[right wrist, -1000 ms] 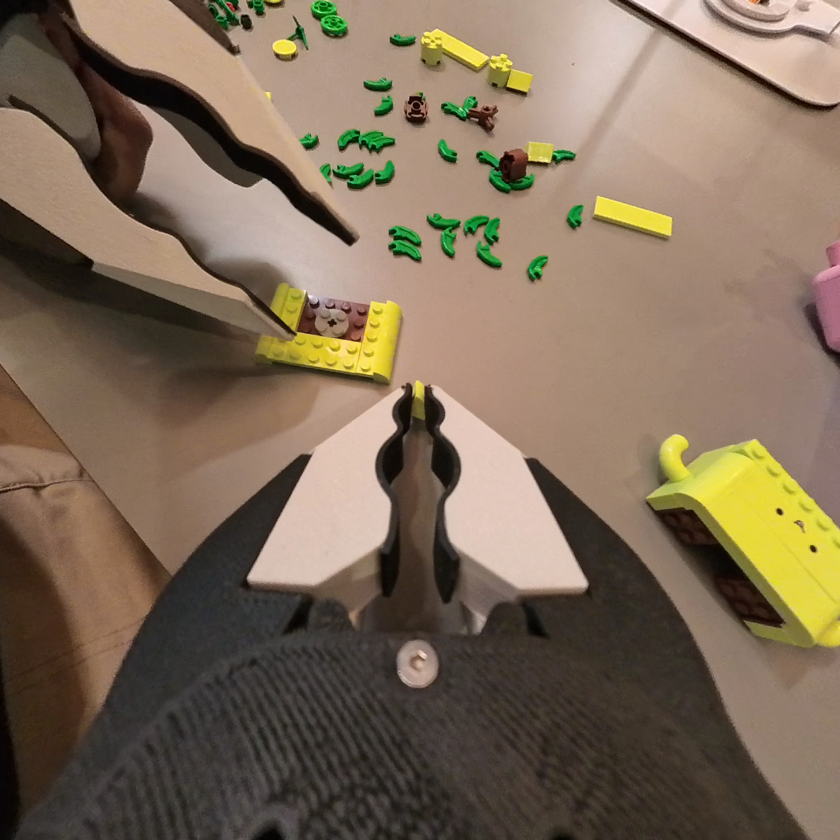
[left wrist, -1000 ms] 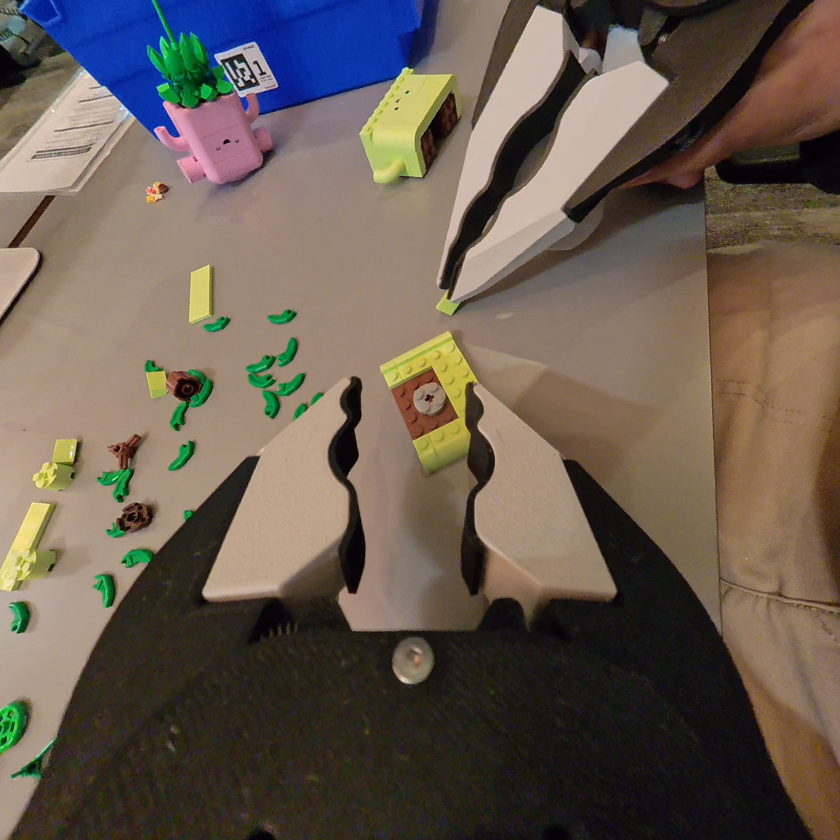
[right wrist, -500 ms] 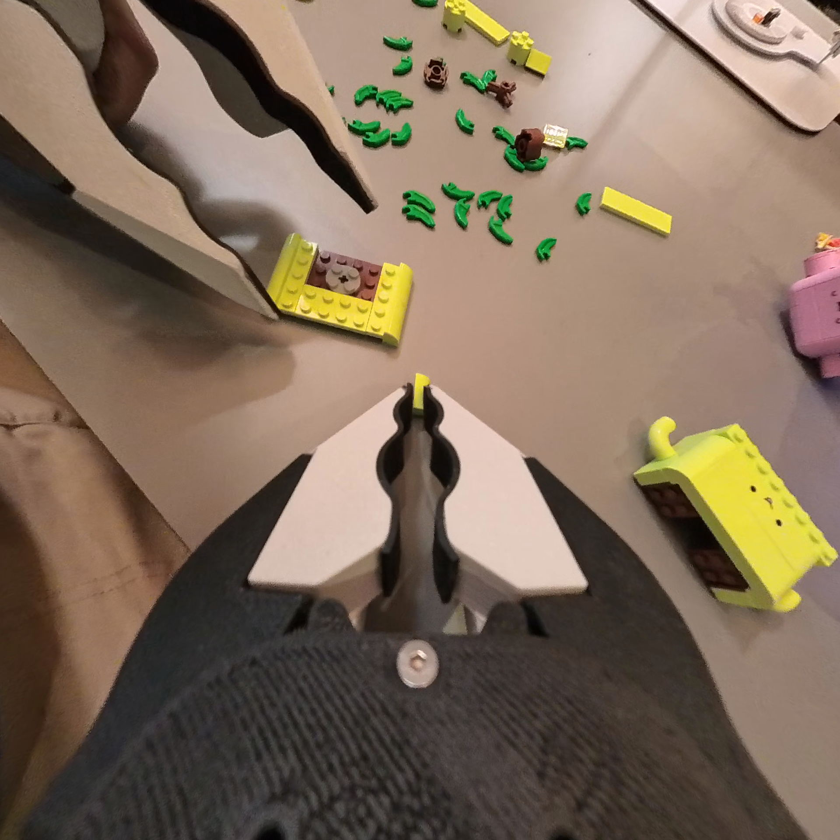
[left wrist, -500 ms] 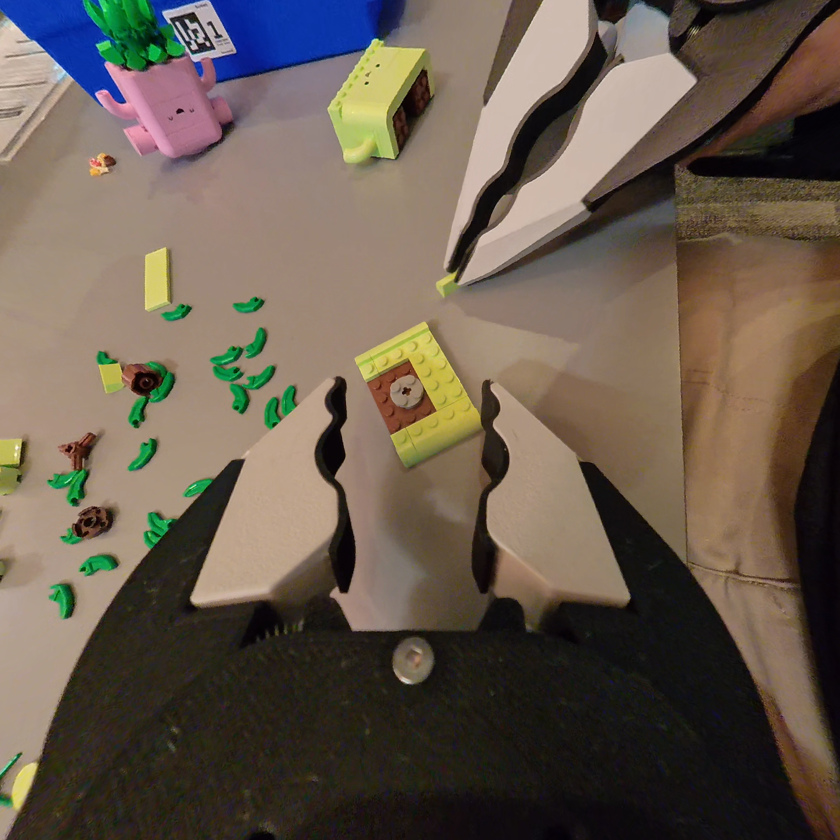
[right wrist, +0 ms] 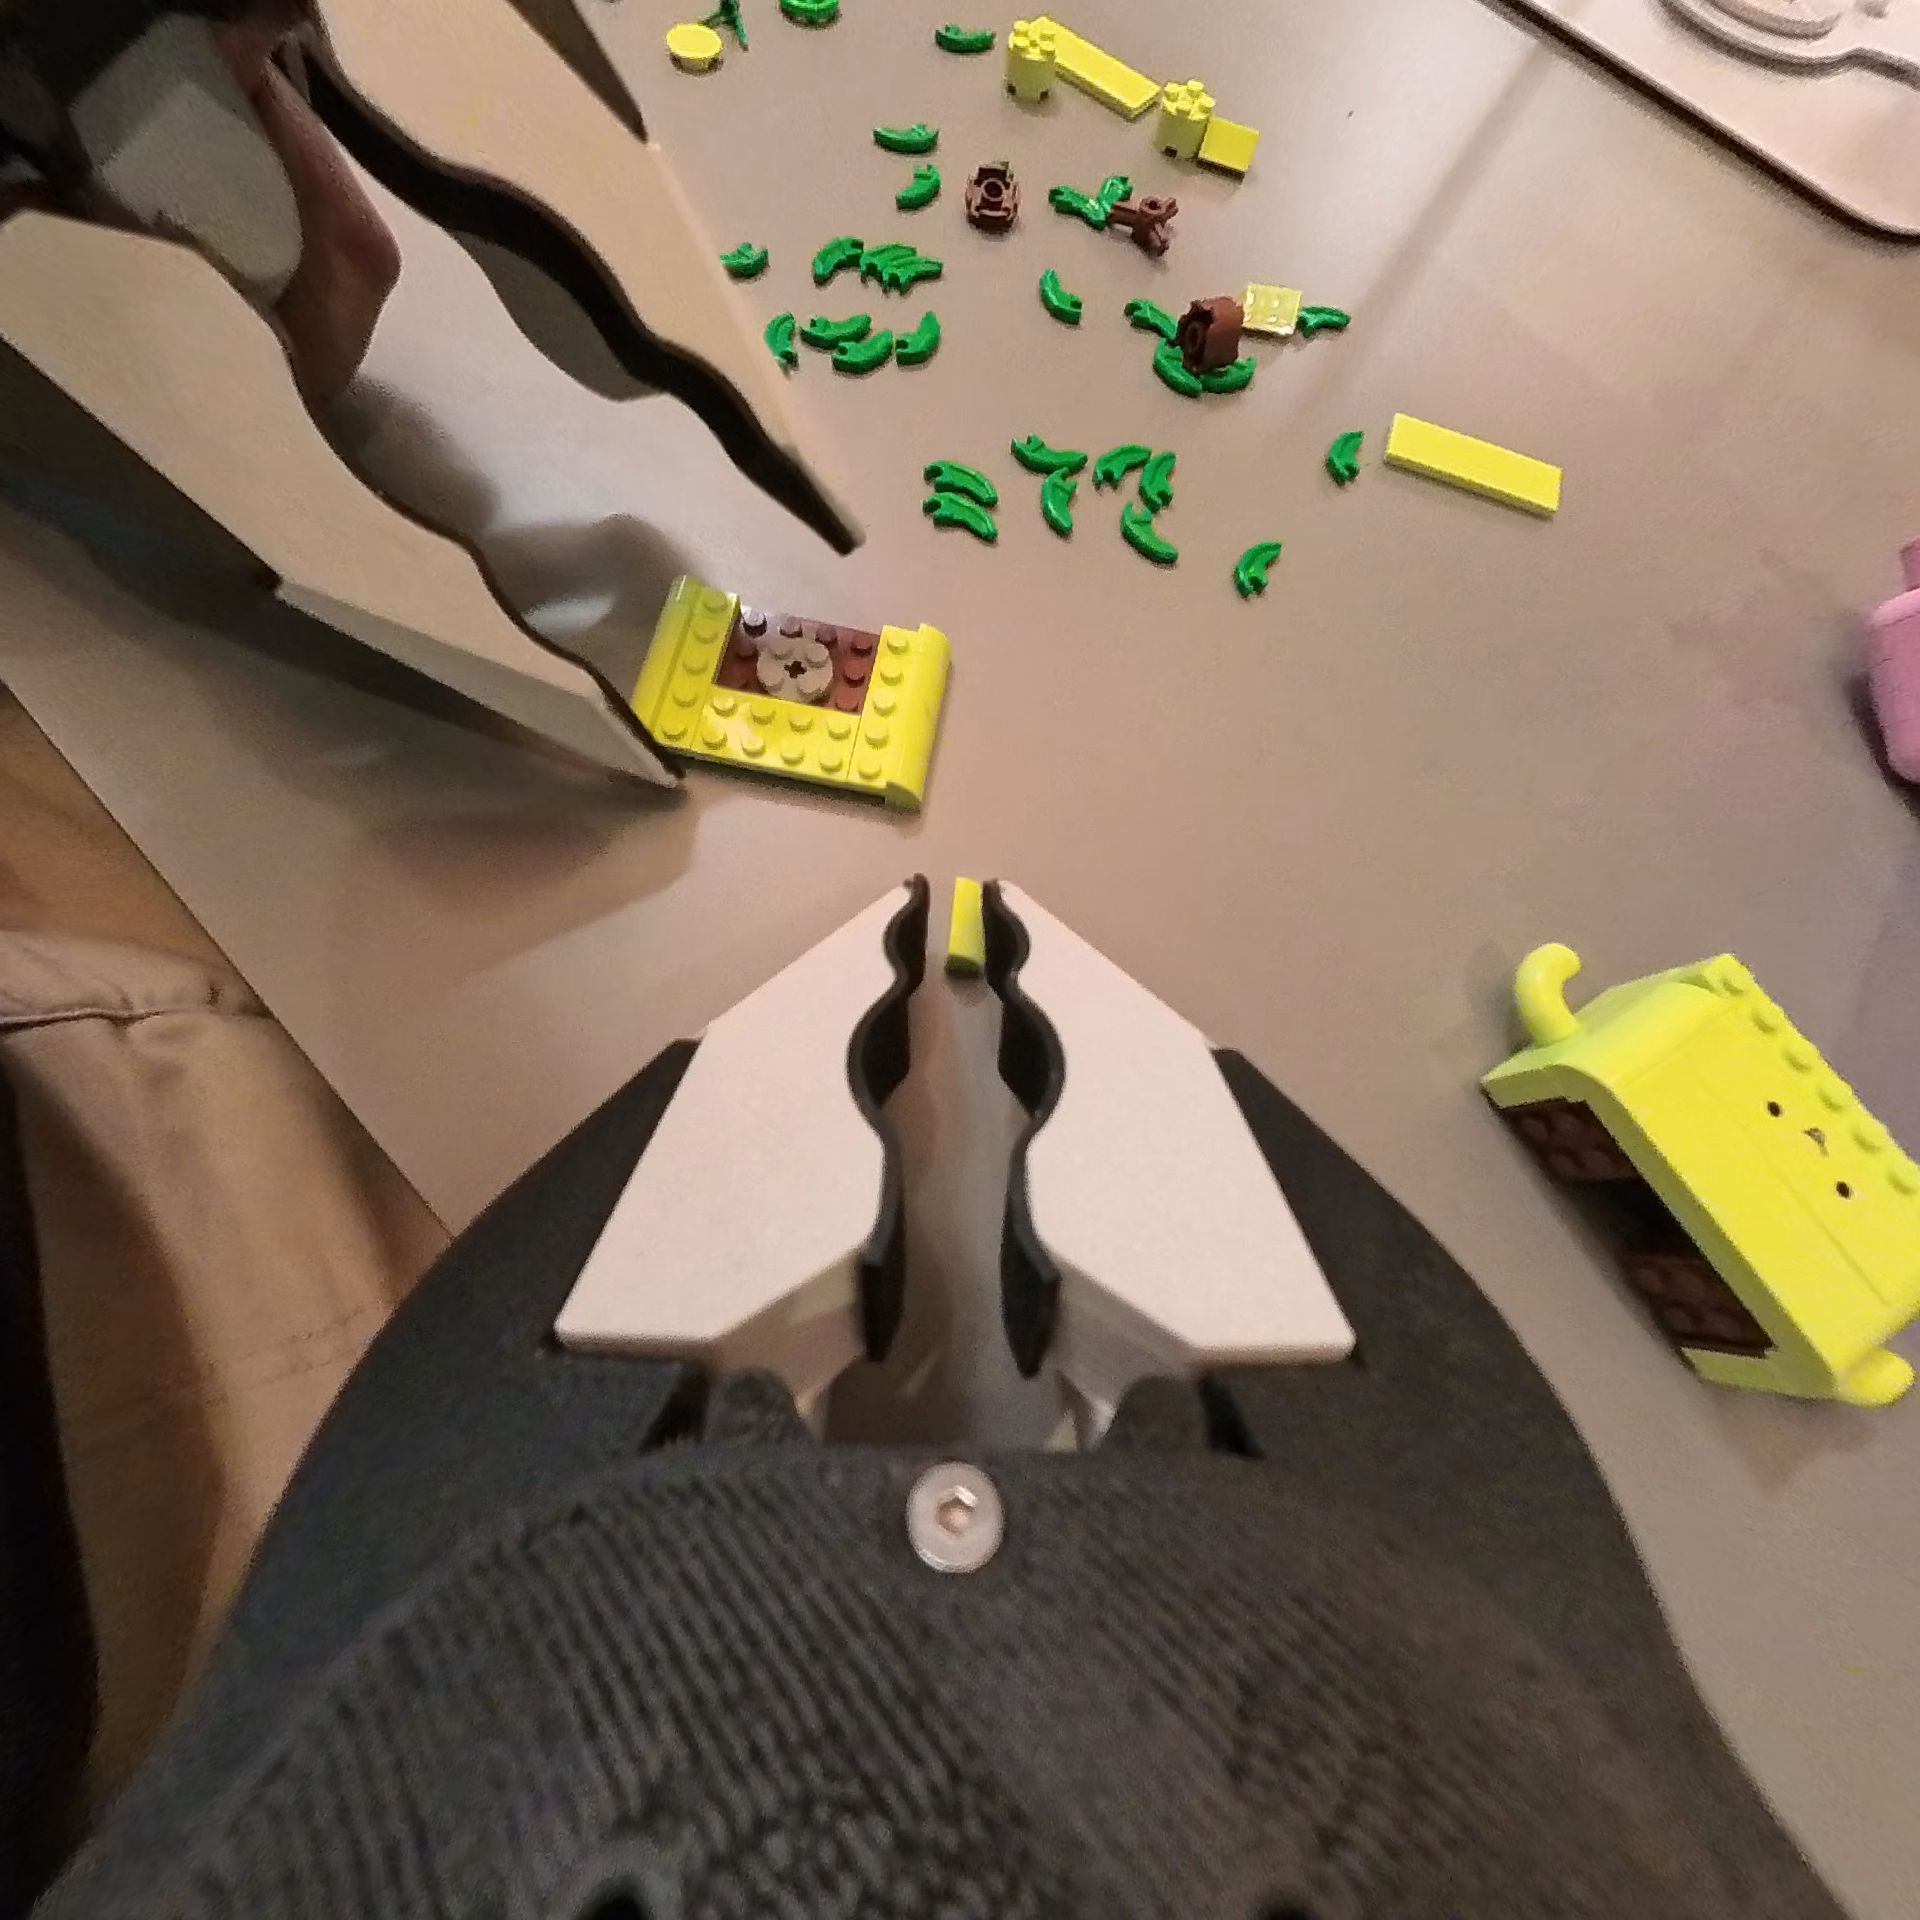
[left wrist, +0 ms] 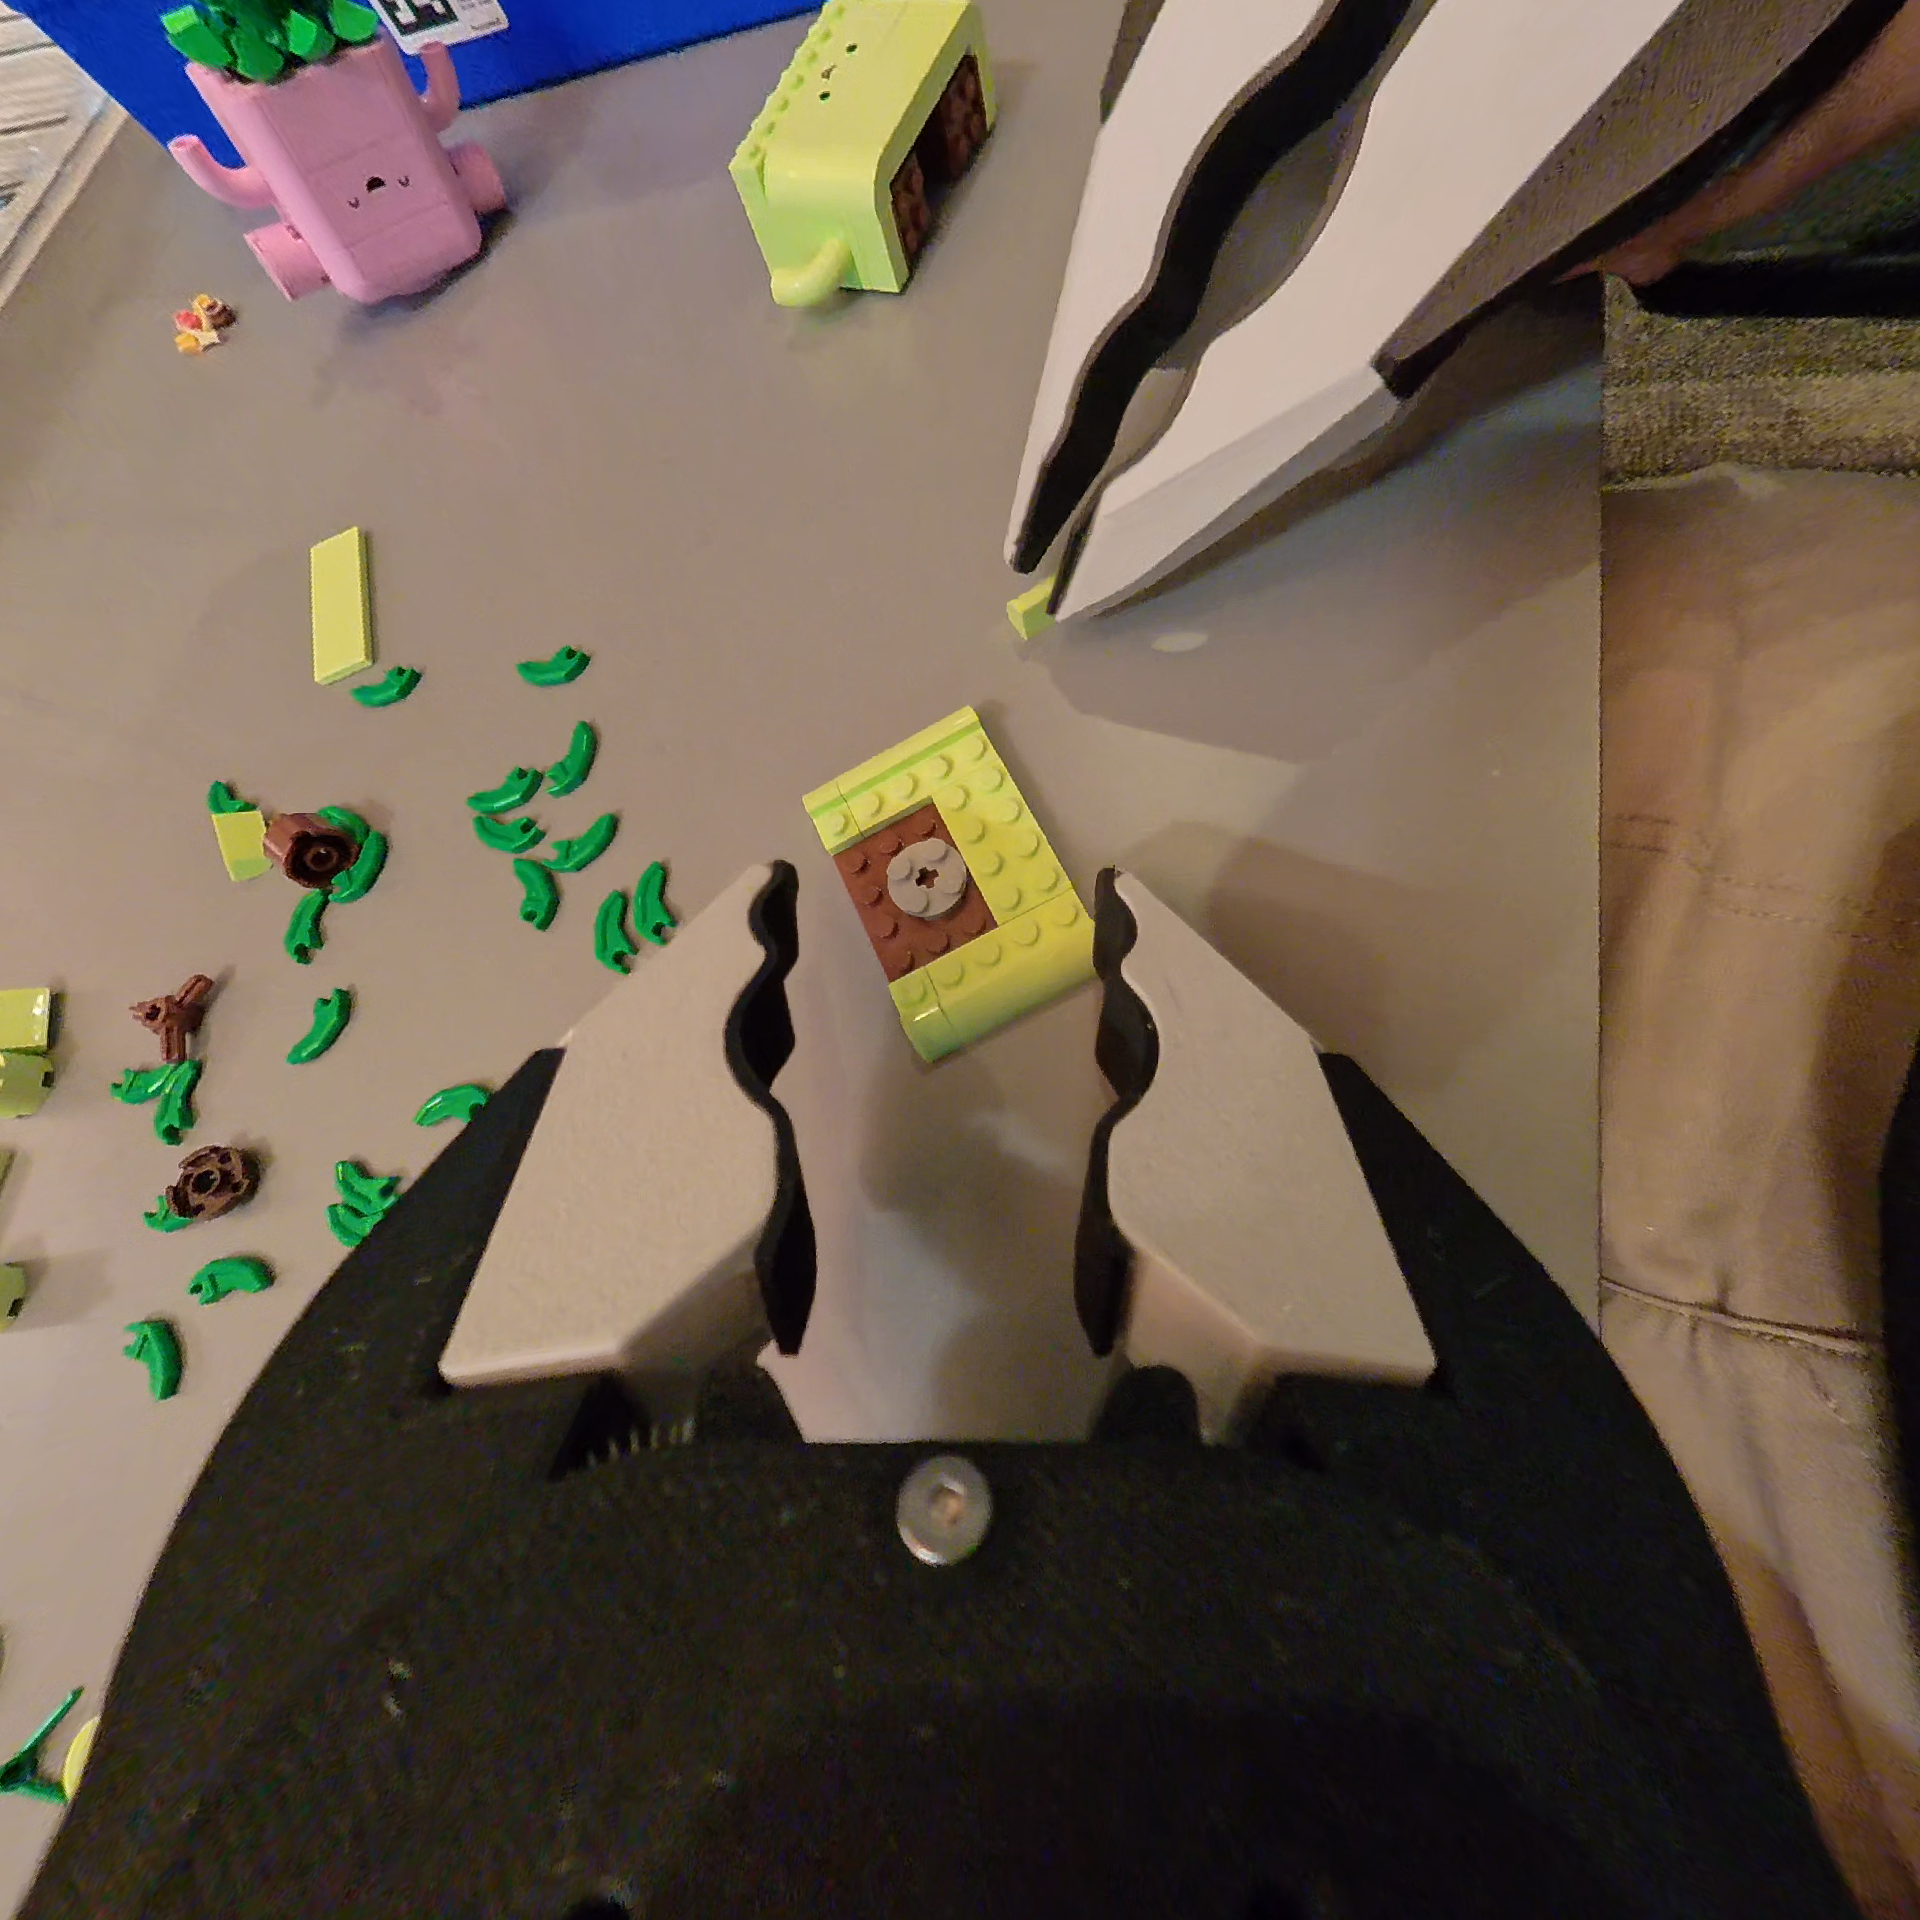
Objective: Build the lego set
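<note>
In the left wrist view, the left gripper point(left wrist: 943, 904) has its jaws spread wide and hangs just short of the lime-and-brown plate assembly point(left wrist: 948, 883), which lies flat on the counter point(left wrist: 727, 468) between the fingertips, long axis slanting away to the left; a second ago it sat off toward the right finger, so it is now better centred. In the right wrist view, the right gripper point(right wrist: 951, 888) lies well back from the plate assembly point(right wrist: 795, 696), making the left the nearer. Its jaws, pinched on the small lime piece point(right wrist: 964, 925) earlier, now stand narrowly parted with a gap showing on the left side, so whether the piece is gripped I cannot tell.
</note>
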`<control>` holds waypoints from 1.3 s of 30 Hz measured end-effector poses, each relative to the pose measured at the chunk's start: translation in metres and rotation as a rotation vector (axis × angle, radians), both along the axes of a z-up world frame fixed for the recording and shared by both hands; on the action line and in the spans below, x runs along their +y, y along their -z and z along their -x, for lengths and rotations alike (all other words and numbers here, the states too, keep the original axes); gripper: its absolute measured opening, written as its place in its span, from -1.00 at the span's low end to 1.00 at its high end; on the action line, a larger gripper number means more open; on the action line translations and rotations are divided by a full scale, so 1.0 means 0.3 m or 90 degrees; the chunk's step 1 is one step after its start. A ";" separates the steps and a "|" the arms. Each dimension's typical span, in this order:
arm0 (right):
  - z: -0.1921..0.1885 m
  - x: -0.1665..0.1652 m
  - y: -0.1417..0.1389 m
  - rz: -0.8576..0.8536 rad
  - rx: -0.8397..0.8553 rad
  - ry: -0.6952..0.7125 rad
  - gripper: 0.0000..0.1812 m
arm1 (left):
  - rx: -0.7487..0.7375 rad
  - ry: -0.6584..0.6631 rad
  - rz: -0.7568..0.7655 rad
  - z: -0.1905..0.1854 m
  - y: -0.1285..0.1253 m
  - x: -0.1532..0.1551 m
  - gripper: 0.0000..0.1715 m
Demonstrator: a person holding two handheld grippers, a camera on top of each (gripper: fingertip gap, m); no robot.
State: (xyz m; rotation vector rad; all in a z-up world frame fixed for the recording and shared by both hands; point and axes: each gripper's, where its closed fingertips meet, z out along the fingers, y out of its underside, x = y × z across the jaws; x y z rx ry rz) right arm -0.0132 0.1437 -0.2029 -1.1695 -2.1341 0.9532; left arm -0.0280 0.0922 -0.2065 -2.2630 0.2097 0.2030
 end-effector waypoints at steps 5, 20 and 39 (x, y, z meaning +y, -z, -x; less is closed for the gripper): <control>0.008 0.012 0.020 -0.035 -0.009 0.008 -0.93 | -0.007 0.005 0.013 -0.006 0.010 -0.003 -0.37; -0.015 -0.002 0.026 -0.006 -0.025 -0.029 -0.94 | -0.084 -0.038 0.035 0.082 0.024 -0.086 -0.36; -0.022 -0.007 0.031 0.002 -0.037 -0.041 -0.93 | -0.095 -0.028 0.040 0.082 0.028 -0.094 -0.51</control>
